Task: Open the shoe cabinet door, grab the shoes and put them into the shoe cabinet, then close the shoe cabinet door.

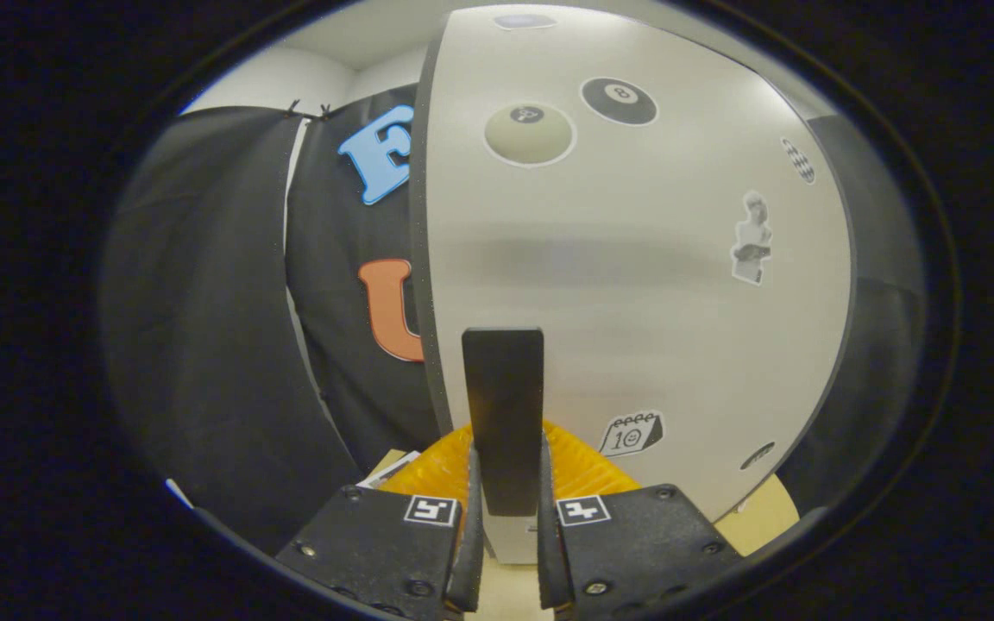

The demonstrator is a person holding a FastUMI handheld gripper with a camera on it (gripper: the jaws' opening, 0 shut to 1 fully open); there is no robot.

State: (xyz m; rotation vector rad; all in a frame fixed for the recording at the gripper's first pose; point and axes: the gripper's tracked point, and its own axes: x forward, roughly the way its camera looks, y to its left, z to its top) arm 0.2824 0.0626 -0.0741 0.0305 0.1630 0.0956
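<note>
The tool (504,509) is clamped on the upright handle (503,414), the cabinet door (635,285) lying dead ahead at twelve o'clock.

The gripper (504,483) points straight ahead, its two fingers (468,535) upright and parallel, closed tight on the handle (503,414) between them.

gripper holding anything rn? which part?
Yes. The gripper is shut on the door handle, the dark upright bar on the white shoe cabinet door; both fingers press its lower end from either side.
</note>
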